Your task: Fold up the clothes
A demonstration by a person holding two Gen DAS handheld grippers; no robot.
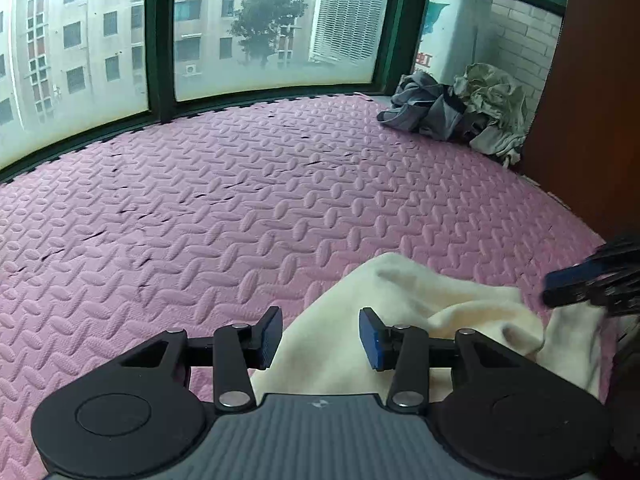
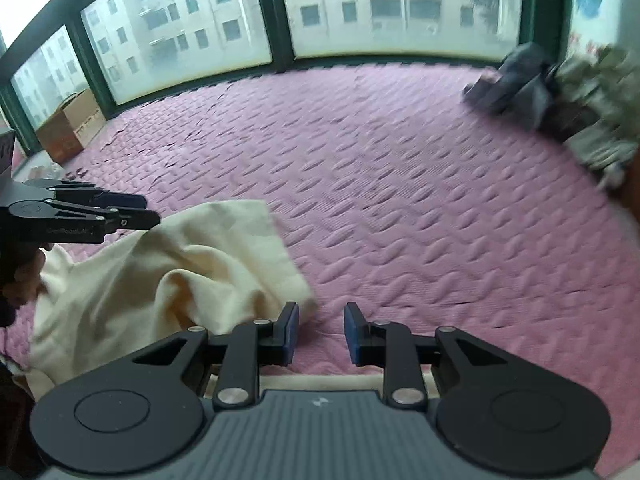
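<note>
A cream cloth point(image 1: 404, 320) lies rumpled on the pink foam mat point(image 1: 200, 200); it also shows in the right wrist view point(image 2: 172, 264). My left gripper point(image 1: 320, 336) is open above the cloth's left part, holding nothing; it shows from the side in the right wrist view point(image 2: 140, 210). My right gripper point(image 2: 320, 334) is open over bare mat point(image 2: 400, 200), just right of the cloth's near corner. It shows blurred in the left wrist view point(image 1: 560, 288) at the right edge, above the cloth's right end.
A pile of grey point(image 1: 424, 108) and beige clothes point(image 1: 496, 108) lies at the far right corner beside a brown cabinet point(image 1: 592, 100). Green-framed windows point(image 1: 160, 40) run along the mat's far edge. A cardboard box point(image 2: 70, 126) stands at the far left.
</note>
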